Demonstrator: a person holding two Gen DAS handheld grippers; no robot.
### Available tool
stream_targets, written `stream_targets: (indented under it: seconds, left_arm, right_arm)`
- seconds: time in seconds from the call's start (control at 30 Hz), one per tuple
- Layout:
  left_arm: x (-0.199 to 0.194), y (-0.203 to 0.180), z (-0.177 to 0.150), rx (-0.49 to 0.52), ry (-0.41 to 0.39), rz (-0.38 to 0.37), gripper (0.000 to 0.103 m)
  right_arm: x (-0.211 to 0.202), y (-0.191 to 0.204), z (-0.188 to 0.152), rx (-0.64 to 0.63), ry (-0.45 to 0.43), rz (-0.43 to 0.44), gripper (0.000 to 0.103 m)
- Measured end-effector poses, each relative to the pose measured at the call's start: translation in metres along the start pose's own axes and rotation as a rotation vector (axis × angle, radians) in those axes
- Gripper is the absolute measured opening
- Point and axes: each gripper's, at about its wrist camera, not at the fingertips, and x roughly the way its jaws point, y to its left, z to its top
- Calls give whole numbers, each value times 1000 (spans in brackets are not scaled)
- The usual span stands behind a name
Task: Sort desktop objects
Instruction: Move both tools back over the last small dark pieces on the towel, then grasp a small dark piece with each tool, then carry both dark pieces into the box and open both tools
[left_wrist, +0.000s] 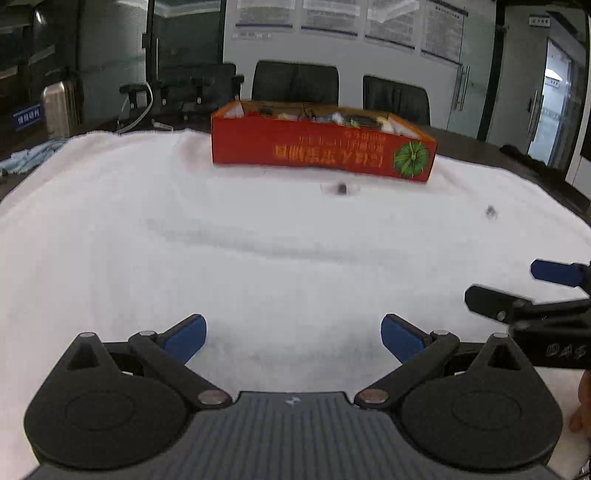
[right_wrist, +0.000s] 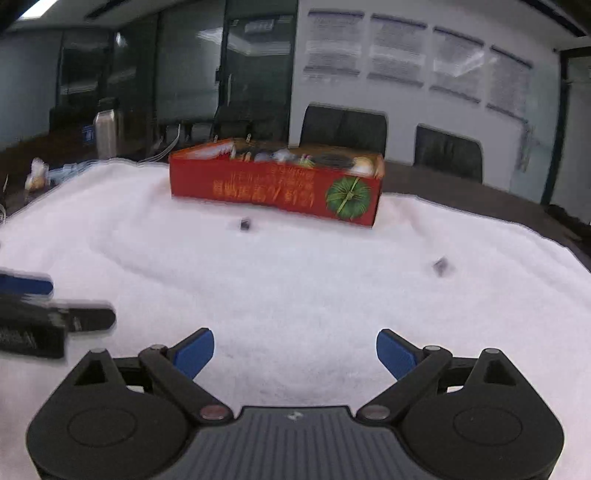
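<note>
A red cardboard box (left_wrist: 321, 151) filled with several small items stands at the far side of a white cloth (left_wrist: 258, 258); it also shows in the right wrist view (right_wrist: 277, 186). Two small dark objects lie on the cloth: one just in front of the box (left_wrist: 341, 188) (right_wrist: 245, 224), one further right (left_wrist: 491, 212) (right_wrist: 441, 266). My left gripper (left_wrist: 293, 334) is open and empty, low over the near cloth. My right gripper (right_wrist: 295, 349) is open and empty too. Each gripper shows at the other view's edge: the right one (left_wrist: 517, 291), the left one (right_wrist: 55, 306).
The white cloth (right_wrist: 295, 288) covers a dark table. Black office chairs (left_wrist: 295, 83) stand behind the box. A metal flask (right_wrist: 105, 133) and a blue cloth (left_wrist: 33, 157) sit at the far left. Glass doors are at the right.
</note>
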Motion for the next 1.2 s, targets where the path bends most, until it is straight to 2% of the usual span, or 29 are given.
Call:
stream_targets:
  seconds: [0.13, 0.23, 0.33, 0.47, 0.53, 0.63, 0.77, 0.83, 0.87, 0.9, 0.93, 0.97, 1.0, 1.03, 1.07, 1.17, 1.2]
  left_arm:
    - [-1, -4, 0, 25, -6, 25, 103]
    - [-6, -11, 16, 57, -32, -47, 103]
    - [-1, -24, 47, 145, -85, -78, 103]
    - [38, -39, 90, 212, -96, -127, 103]
    - [70, -44, 109, 202, -52, -107, 103]
    - [102, -47, 120, 158, -42, -150, 102]
    - [127, -44, 121, 100, -41, -138, 78]
    - [139, -39, 119, 66, -17, -160, 76]
    - [142, -37, 117, 56, -9, -177, 75]
    - [145, -35, 115, 46, -18, -190, 73]
    - [147, -34, 116, 41, -31, -190, 70]
    - [147, -33, 117, 34, -34, -188, 55]
    - [148, -33, 118, 30, -36, -186, 37]
    - [148, -32, 118, 26, -37, -186, 38]
    - [150, -32, 119, 22, -38, -188, 36]
    - [145, -32, 118, 31, -54, -211, 19]
    - [144, -35, 118, 44, -59, -197, 17]
  right_arm:
    - [-8, 0, -5, 26, -54, -17, 102]
    - [-13, -8, -4, 42, -72, 7, 102]
    - [-12, -38, 8, 55, -26, 85, 100]
    - [-5, -89, 36, 77, -32, -10, 98]
    - [10, -110, 52, 89, -38, -59, 94]
    - [48, -132, 69, 74, -17, -99, 82]
    - [100, -156, 75, 147, 80, -107, 66]
    - [119, -166, 72, 214, 126, -97, 58]
    - [123, -166, 68, 231, 118, -96, 55]
    - [125, -163, 63, 224, 89, -107, 42]
    - [128, -160, 63, 210, 82, -120, 42]
    - [130, -157, 62, 189, 74, -125, 39]
    - [132, -153, 62, 166, 72, -124, 26]
    - [132, -150, 62, 148, 66, -120, 17]
    - [134, -147, 64, 131, 64, -111, 16]
    - [133, -142, 65, 105, 60, -118, 14]
    - [132, -142, 65, 109, 56, -116, 14]
